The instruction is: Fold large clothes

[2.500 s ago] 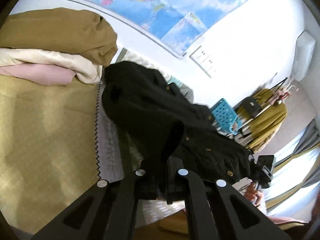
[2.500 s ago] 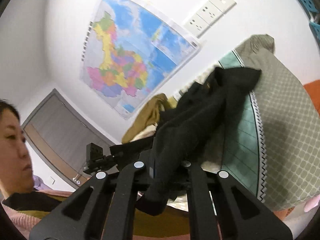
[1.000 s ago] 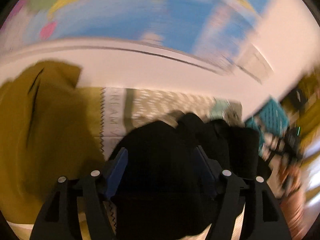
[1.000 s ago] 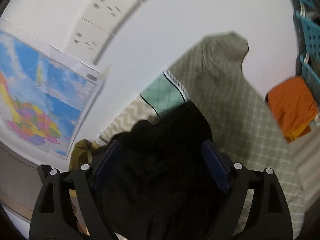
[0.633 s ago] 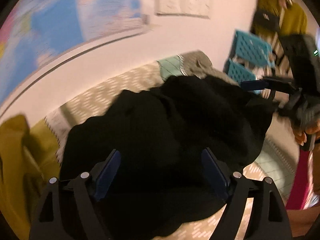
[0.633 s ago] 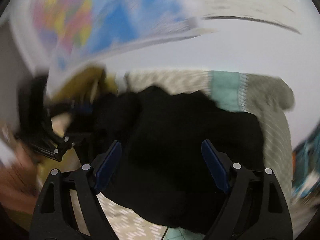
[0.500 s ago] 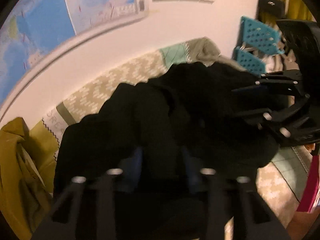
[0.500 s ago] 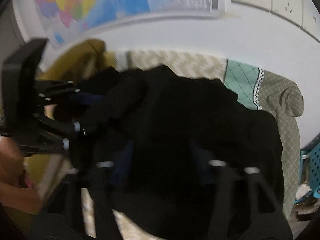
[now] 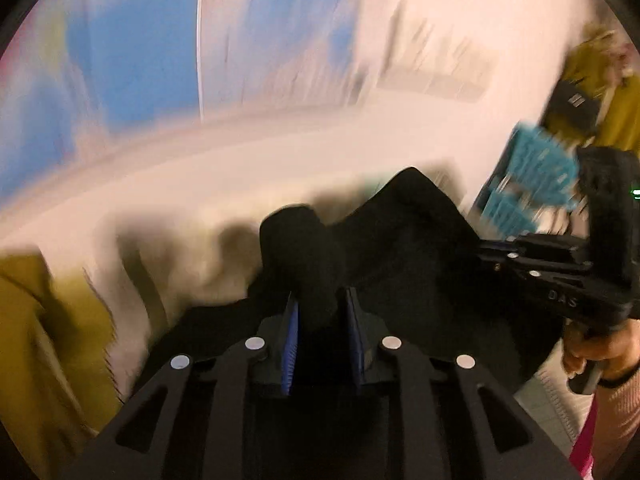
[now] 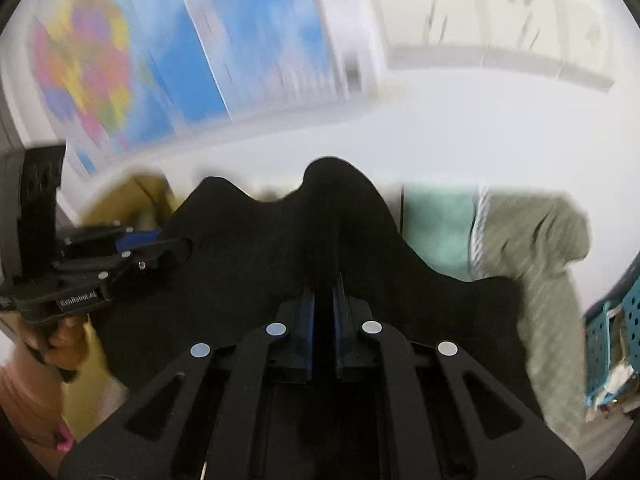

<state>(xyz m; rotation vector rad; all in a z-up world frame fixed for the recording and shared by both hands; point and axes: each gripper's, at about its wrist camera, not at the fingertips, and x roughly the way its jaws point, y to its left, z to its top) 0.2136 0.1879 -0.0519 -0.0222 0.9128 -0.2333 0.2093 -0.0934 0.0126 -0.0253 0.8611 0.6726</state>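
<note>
A large black garment (image 9: 420, 240) lies bunched on the bed and fills the lower half of both views. My left gripper (image 9: 320, 300) is shut on a thick raised fold of it, the cloth squeezed between the blue pads. My right gripper (image 10: 324, 292) has its jaws closing, and a thin ridge of the black garment (image 10: 260, 248) is pinched between its pads. Each gripper shows in the other's view, the right gripper (image 9: 492, 250) at the garment's right edge and the left gripper (image 10: 176, 246) at its left edge. Both views are blurred by motion.
An olive-yellow cloth (image 9: 40, 340) lies at the left. A mint and grey-green bedcover (image 10: 540, 260) spreads to the right. Teal baskets (image 9: 528, 176) stand beyond the bed. A map (image 10: 180, 60) and sockets hang on the white wall behind. A person's hand (image 9: 592, 352) holds the right gripper.
A second ago both grippers stood wide open over the black garment. Both have since shut on folds of it, and both views have swung sideways.
</note>
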